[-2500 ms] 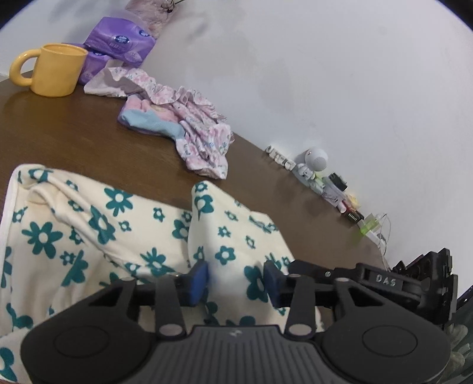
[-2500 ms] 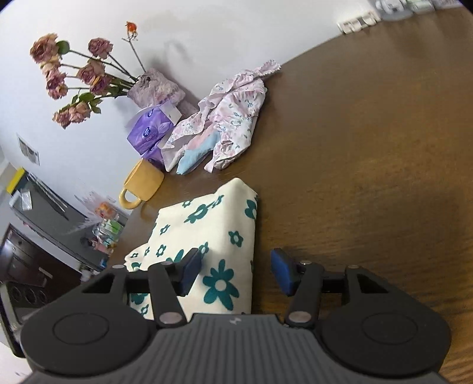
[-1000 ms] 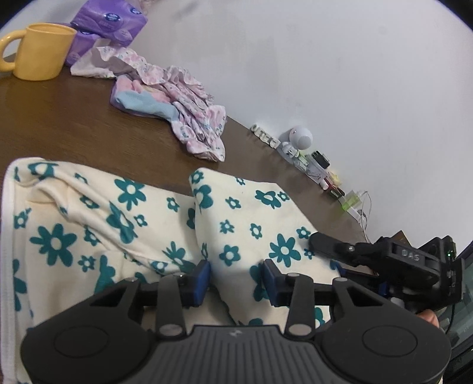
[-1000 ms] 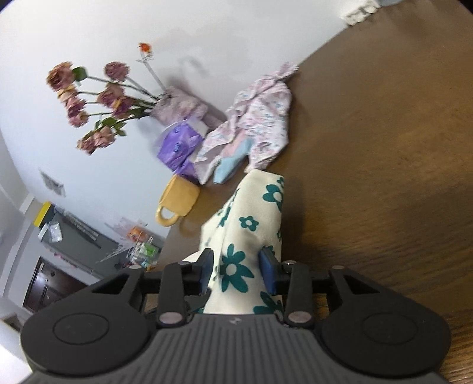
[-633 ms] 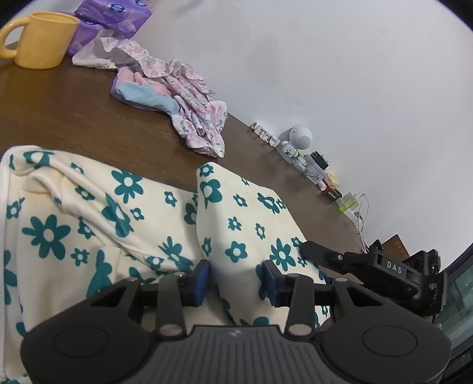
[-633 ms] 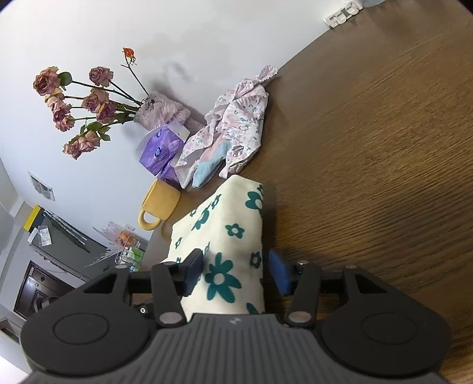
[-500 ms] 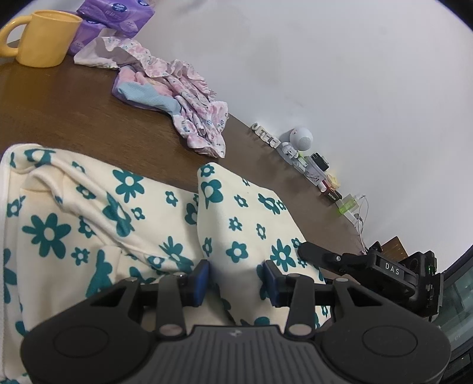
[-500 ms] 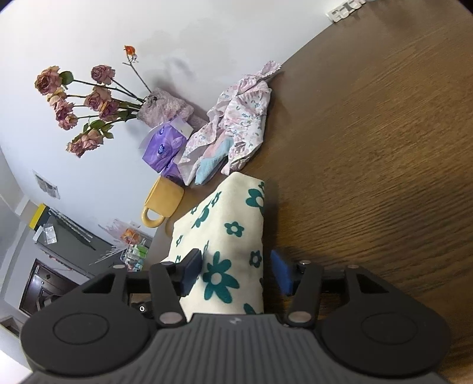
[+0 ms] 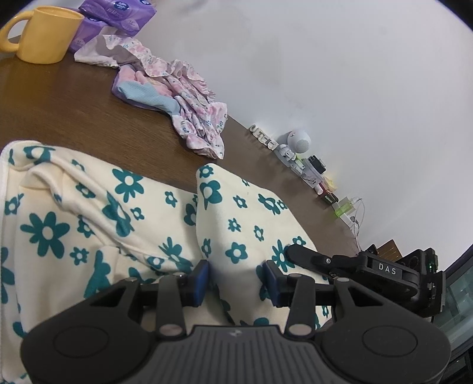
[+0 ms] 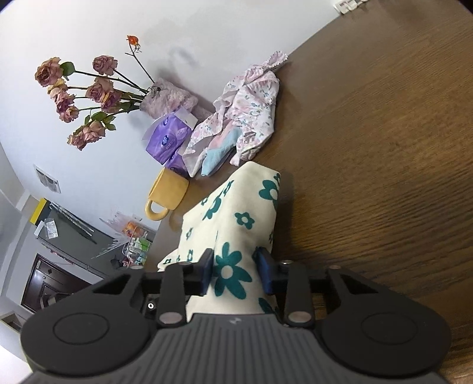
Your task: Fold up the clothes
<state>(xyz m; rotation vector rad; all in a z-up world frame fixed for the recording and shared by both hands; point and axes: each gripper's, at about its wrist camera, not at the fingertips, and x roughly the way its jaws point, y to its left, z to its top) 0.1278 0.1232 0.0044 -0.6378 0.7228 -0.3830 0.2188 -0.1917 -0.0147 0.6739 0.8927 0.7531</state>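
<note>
A cream garment with teal flowers (image 9: 88,206) lies on the brown table (image 9: 59,103), with one part folded over into a raised ridge. My left gripper (image 9: 236,280) is shut on the near end of that ridge, and cloth fills the gap between its blue pads. In the right wrist view the same garment (image 10: 236,206) runs away from me, and my right gripper (image 10: 233,274) is shut on its folded edge. One black finger (image 9: 307,257) of the right gripper rests on the cloth at the right of the left wrist view.
A crumpled pile of pink flowered clothes (image 9: 189,112) lies further back by the wall. A yellow mug (image 9: 47,35) and purple tissue packs (image 9: 118,9) stand at the far left, with dried roses (image 10: 88,94) behind them. Small gadgets (image 9: 298,147) line the wall. Bare wood (image 10: 384,147) stretches to the right.
My right gripper's pads stood wider apart half a second ago and have now closed in on the flowered cloth. The left gripper has kept its hold and barely moved.
</note>
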